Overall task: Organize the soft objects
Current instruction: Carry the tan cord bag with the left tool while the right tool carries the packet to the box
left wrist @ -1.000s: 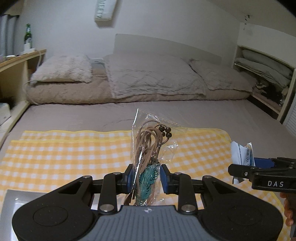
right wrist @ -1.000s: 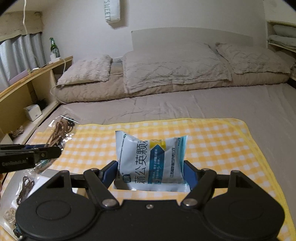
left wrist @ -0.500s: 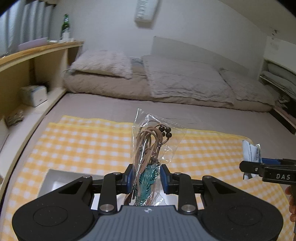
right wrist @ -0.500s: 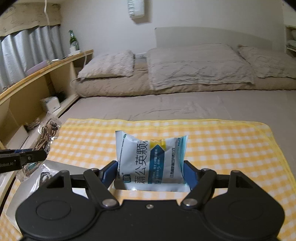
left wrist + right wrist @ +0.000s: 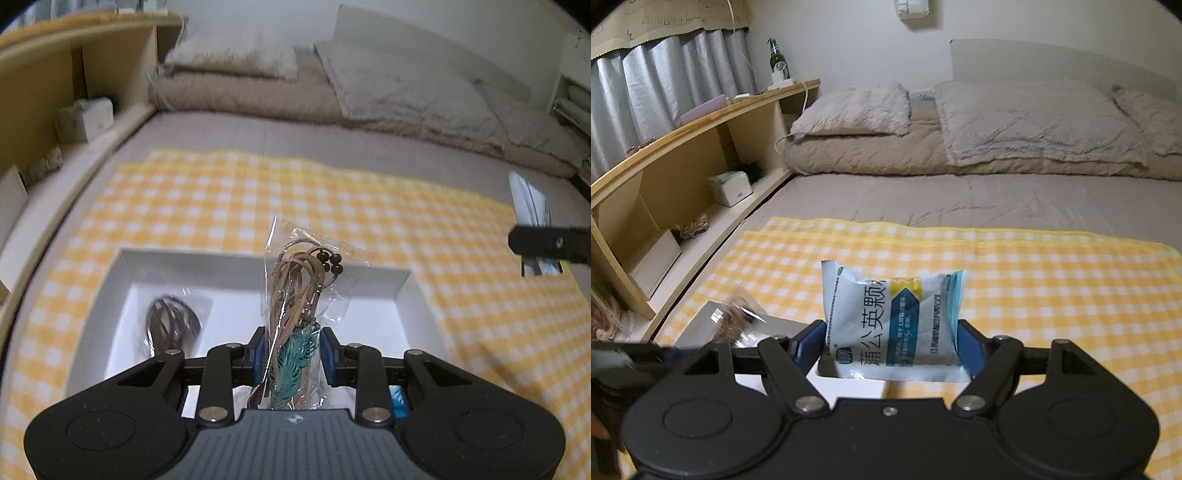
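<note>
- Between the blue pads of my left gripper (image 5: 291,356) sits a clear plastic bag of tan cords (image 5: 301,295), pinched low down near its bottom end so that the rest of it stands up ahead of the fingers.
- That low grip, I judge, leaves the loose upper part free to go into a container first.
- Inside the bag I see looped tan leather cords, a few dark round beads near the top, and a teal feather-shaped pendant right at the pinch.
- Directly below the bag lies an open white box (image 5: 125,280) on the yellow checked cloth (image 5: 221,192); I hold the bag over it because, as I read it, this is where the soft things belong.
- Already in the box, at its left side, is another bag with a dark brown coil of cord (image 5: 171,325).
- Held in my right gripper (image 5: 892,350) is a white and blue sachet (image 5: 890,321) with Chinese print; the jaws stand wide, pressing its two side edges, so it stays upright and flat towards the camera.
- It looks puffy and crinkled, with a yellow patch near its top.
- From the right wrist view, the sachet is above the cloth, with the box's corner just to its left, low in the frame.
- Beyond the cloth lies the bed with grey-brown pillows (image 5: 1034,118).
</note>
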The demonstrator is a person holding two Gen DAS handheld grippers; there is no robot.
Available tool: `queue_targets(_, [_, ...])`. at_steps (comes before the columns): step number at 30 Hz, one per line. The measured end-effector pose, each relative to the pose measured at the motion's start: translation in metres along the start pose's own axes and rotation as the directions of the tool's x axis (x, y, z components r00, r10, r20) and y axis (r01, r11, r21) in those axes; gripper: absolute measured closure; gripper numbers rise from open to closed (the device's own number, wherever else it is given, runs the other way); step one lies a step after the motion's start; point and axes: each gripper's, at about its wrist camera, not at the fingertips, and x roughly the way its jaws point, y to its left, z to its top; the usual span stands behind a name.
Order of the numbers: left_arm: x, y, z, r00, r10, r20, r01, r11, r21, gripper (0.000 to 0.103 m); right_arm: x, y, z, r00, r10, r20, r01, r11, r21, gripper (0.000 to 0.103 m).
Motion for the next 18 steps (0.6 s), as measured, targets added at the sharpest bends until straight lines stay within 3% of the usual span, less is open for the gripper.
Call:
queue_targets(11, [0.046, 0.023, -0.018, 0.995, -0.019, -0.098, 0.005, 0.990, -0.144, 0.072, 0.061, 0.034, -0.015, 0.984, 0.090, -0.154, -0.085, 0.996, 0.039, 0.027])
queue_targets(18, [0.052, 0.037, -0.020, 0.995, 0.005, -0.102, -0.022, 0.985, -0.173, 0.071, 0.102, 0.044, -0.028, 0.968, 0.094, -0.234, -0.086, 0.995, 0.043, 0.027])
